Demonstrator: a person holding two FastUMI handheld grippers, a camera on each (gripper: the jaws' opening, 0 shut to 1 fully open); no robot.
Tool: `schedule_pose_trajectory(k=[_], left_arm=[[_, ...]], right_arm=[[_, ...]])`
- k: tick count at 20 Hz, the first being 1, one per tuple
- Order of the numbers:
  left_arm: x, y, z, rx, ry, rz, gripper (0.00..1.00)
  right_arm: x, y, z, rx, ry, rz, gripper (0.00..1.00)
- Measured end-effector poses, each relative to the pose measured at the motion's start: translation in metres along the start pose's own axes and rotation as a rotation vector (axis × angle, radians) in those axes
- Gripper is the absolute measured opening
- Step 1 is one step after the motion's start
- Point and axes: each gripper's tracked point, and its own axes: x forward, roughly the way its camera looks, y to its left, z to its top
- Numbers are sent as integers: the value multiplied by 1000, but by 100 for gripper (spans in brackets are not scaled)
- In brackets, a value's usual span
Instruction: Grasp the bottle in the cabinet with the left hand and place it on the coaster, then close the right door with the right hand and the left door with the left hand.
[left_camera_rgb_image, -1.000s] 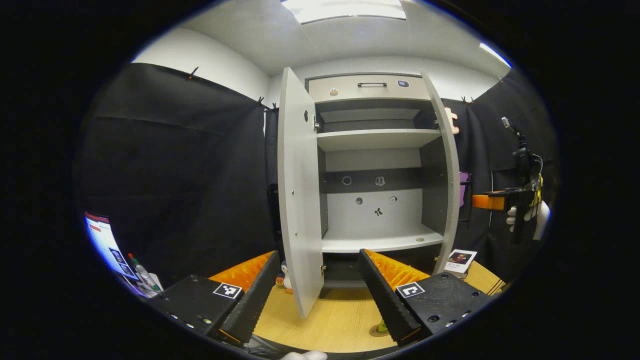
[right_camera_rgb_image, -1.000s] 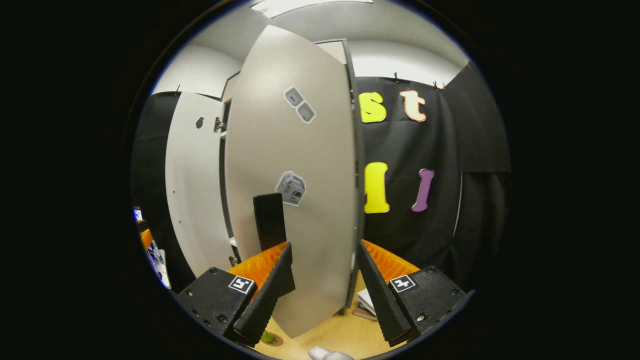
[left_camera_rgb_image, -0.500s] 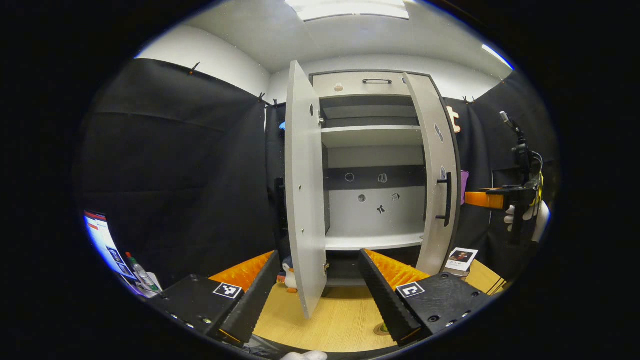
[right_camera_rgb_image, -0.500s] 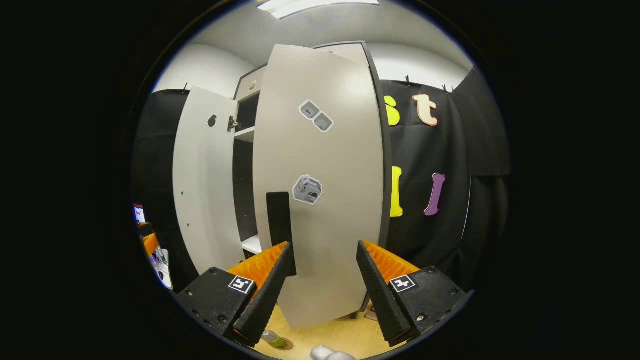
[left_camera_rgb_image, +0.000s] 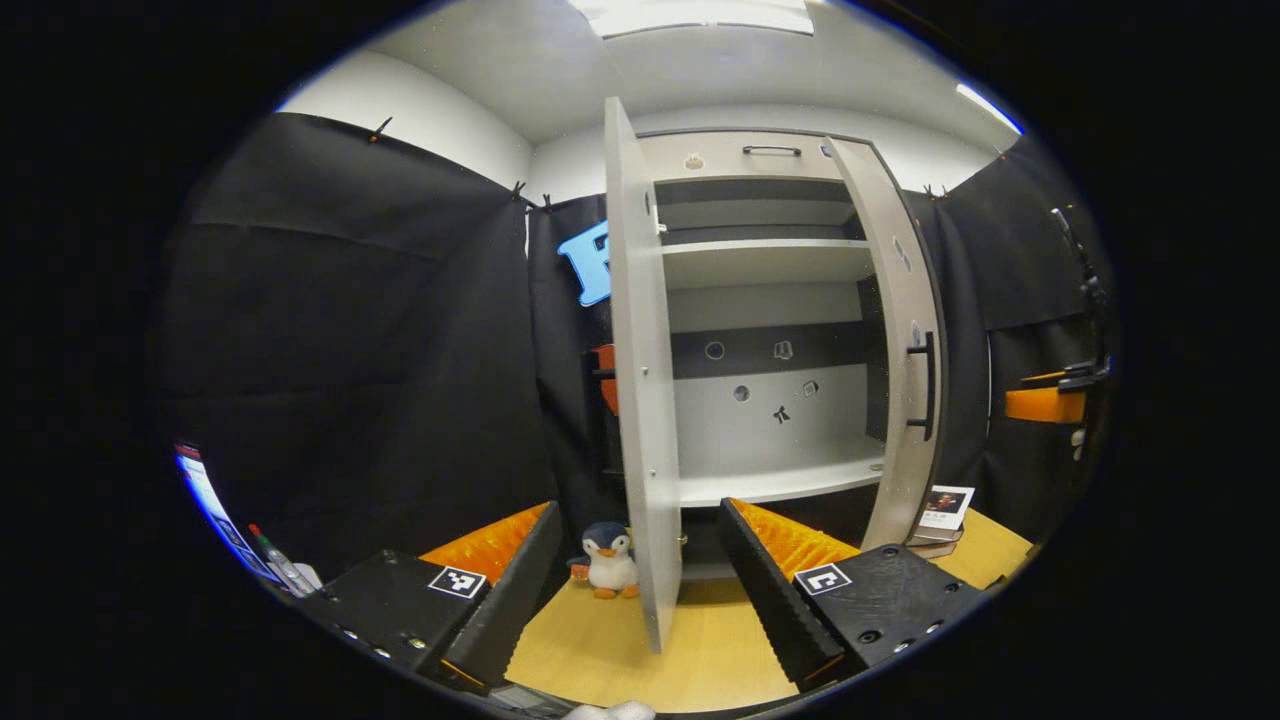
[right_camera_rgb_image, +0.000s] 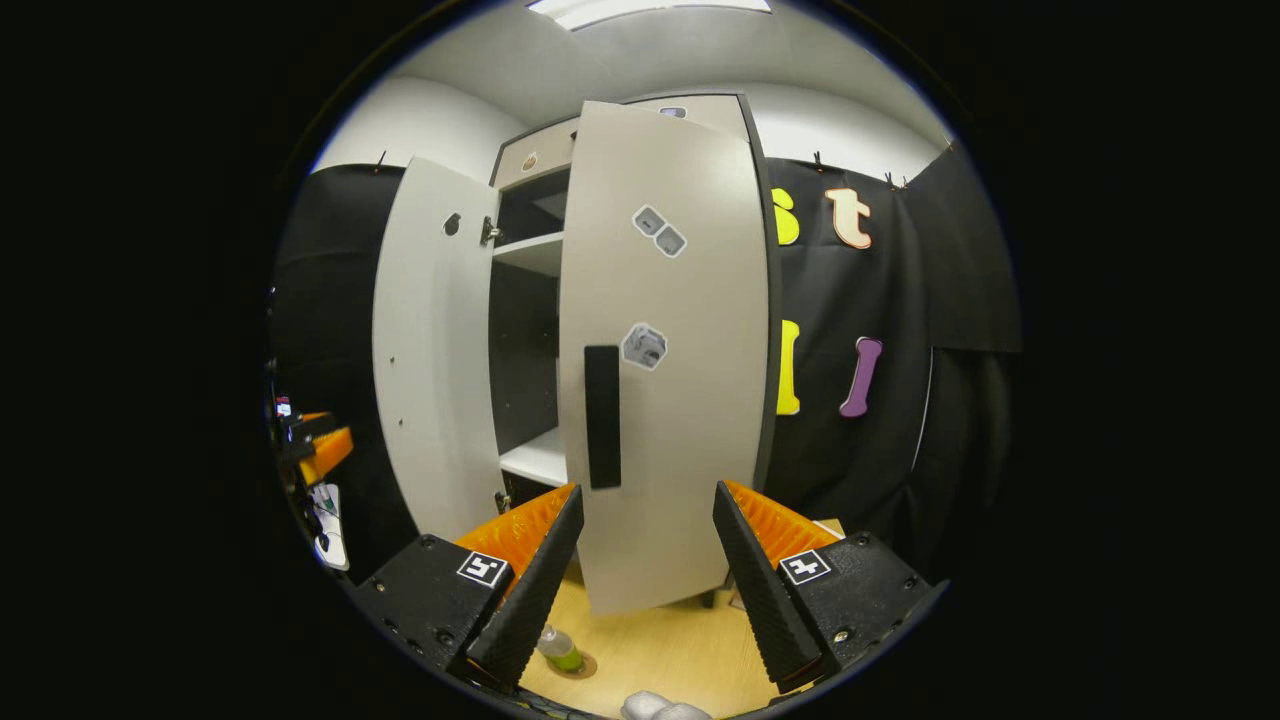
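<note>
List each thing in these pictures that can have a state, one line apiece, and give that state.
Right door: partly closed, still ajar.
Left door: wide open.
Bottle: upright on the coaster.
Drawer: shut.
Left tool: open, empty.
Right tool: open, empty.

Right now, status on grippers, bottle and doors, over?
Both grippers open, empty. Bottle on the coaster. Right door part shut, left door wide open. Toy penguin beside the left door.
</note>
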Motion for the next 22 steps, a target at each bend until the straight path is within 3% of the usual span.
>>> schedule_pose_trajectory(k=[5,9,16,19,22], left_arm=[[45,72,6,27,-21,66,96],[92,101,4,-6,-15,75,96],[146,111,11,-28,-19,74,96],[153,97,9,-34,-5,37,96],[154,98,11,-8,-10,52,92]], right_arm=[[-38,11,-23,16,51,-54,81],[-63,11,-31,38,82,-105,81],[-78,0,-35,60,85,-165,81],[-78,0,-38,74,87,-171,81],[-76,3,-40,98,87,-157,81]])
